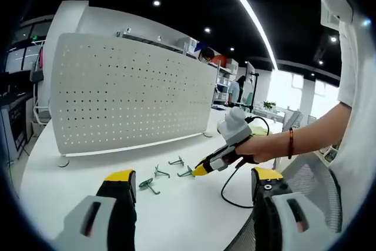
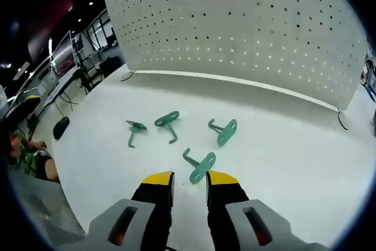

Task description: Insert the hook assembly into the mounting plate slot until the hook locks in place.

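The right gripper (image 2: 189, 181) hangs low over the white table (image 2: 282, 163), jaws parted and holding nothing, the nearest hook (image 2: 201, 166) lying just ahead of its tips (stem pointing up-left, plate end toward the gap). The pegboard (image 2: 247, 22) stands well beyond; the left gripper (image 1: 194, 177) waits farther back, parted wide and empty

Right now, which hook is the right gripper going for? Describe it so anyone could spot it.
On the white table before the pegboard lie four green hooks. The target hook is the one nearest the right gripper, its plate between the yellow tips; the others lie farther toward the board.
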Motion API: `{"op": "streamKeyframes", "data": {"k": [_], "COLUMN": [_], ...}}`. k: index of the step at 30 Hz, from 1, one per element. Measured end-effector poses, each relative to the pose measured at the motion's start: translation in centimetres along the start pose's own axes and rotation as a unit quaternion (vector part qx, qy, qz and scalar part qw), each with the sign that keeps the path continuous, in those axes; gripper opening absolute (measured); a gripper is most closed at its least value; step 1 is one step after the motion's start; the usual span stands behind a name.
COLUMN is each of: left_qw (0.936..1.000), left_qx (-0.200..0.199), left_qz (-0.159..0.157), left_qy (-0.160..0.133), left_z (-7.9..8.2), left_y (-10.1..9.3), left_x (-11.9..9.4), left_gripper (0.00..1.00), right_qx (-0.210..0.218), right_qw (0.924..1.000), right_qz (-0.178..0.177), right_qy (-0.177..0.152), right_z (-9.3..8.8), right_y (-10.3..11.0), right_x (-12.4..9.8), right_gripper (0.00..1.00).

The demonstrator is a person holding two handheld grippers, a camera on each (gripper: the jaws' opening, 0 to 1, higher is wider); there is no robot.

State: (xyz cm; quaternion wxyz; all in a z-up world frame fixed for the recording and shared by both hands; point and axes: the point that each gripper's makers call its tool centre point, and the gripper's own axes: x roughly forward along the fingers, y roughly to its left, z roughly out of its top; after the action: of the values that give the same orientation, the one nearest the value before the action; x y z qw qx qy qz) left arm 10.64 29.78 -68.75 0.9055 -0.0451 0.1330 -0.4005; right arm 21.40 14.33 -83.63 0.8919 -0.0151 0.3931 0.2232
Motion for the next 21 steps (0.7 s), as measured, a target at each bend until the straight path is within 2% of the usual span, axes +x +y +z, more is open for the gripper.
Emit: {"op": "streamKeyframes", "data": {"k": [14, 21], "left_qw": [0.9999, 0.9999], "left_qx": [-0.007, -0.008], "left_qz": [0.009, 0.013], "left_qy": [0.001, 0.003], "left_z": [-0.3, -0.4], "left_y": [0.5, 0.9], "left_x": [0.0, -0.1], "left_gripper": [0.82, 0.82], "right_qx": [0.022, 0.027], "right_qw": [0.9995, 0.9991], "right_qz": [-0.007, -0.008], "right_qy": [0.023, 0.031], "right_z": [-0.3, -0.6], "right_y": [-0.6, -1.1], "right_x": [1.7, 2.1], "right_gripper": [0.19, 0.13]}}
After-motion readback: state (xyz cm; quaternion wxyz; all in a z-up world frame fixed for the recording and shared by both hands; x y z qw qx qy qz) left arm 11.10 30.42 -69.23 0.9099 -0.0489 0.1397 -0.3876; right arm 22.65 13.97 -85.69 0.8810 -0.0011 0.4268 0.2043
